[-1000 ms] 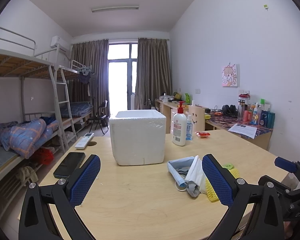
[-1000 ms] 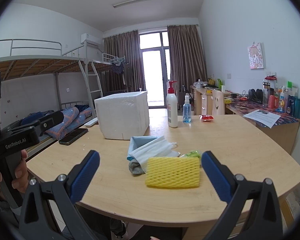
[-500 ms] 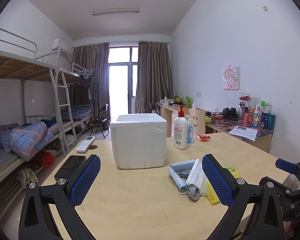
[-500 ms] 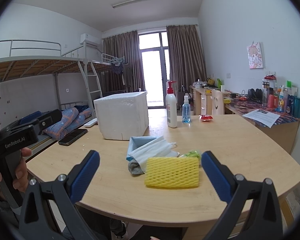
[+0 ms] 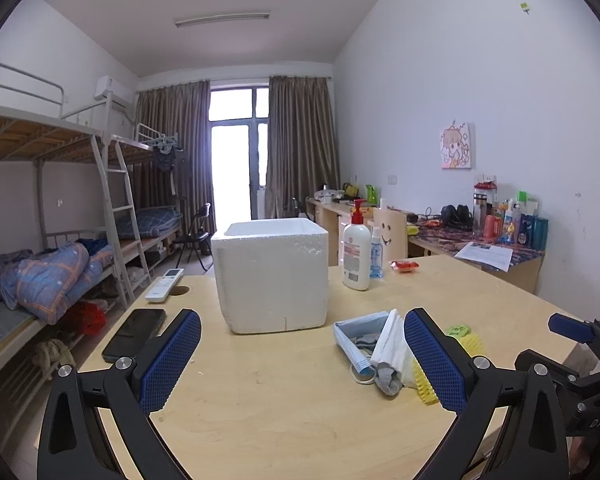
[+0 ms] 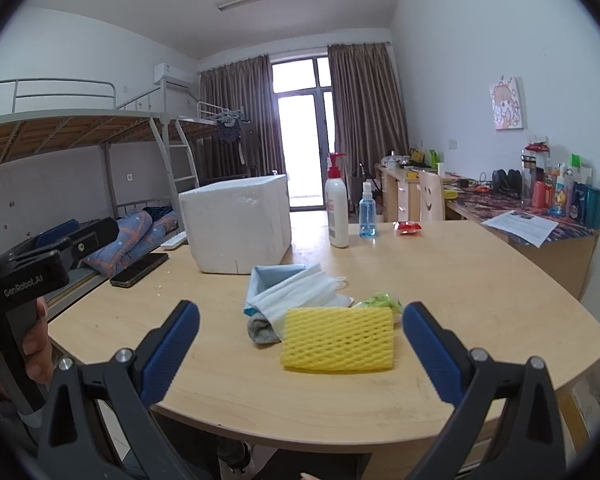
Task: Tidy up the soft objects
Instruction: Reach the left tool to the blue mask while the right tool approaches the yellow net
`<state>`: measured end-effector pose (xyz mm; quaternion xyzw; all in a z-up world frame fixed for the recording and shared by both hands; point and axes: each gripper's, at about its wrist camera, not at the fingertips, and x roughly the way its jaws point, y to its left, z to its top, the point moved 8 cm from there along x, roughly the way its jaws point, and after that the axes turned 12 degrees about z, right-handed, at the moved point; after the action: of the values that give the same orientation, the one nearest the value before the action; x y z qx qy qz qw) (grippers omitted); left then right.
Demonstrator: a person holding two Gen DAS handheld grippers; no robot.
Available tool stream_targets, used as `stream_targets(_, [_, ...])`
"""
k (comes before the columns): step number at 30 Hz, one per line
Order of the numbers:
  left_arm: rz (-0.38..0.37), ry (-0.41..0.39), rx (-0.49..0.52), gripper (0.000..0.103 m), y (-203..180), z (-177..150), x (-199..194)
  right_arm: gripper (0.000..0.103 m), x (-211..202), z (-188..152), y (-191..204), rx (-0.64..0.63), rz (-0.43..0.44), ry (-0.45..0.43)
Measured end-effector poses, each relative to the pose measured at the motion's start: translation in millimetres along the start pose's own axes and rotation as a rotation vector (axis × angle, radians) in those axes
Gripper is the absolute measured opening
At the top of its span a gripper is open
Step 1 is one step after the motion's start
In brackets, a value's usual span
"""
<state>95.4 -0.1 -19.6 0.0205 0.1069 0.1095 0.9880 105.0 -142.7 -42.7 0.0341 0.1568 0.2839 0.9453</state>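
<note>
Right wrist: wooden table (image 6: 460, 280), bunk bed (image 6: 80, 128), curtained window (image 6: 304, 136).

Both views sit low over the near edge of the table (image 5: 284, 408), looking across it toward the window. The left camera is further left, facing the foam box (image 5: 272, 276) squarely. The right camera stands closer to the yellow net (image 6: 338, 338), with the left gripper's body at its left edge. Both views share the box, the masks (image 6: 292, 292) and the bottles.
</note>
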Motion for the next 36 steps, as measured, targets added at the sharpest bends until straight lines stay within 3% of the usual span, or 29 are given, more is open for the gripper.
stream_targets(14, [-0.072, 0.149, 0.014, 0.102, -10.6, -8.7, 55.2, 0.103, 28.7, -15.7, -20.0, 0.029, -0.022, 0.081])
stream_targets(36, [-0.197, 0.416, 0.087, 0.099, -60.6, -38.0, 155.3, 0.103, 61.3, -31.8, -60.2, 0.107, -0.058, 0.18])
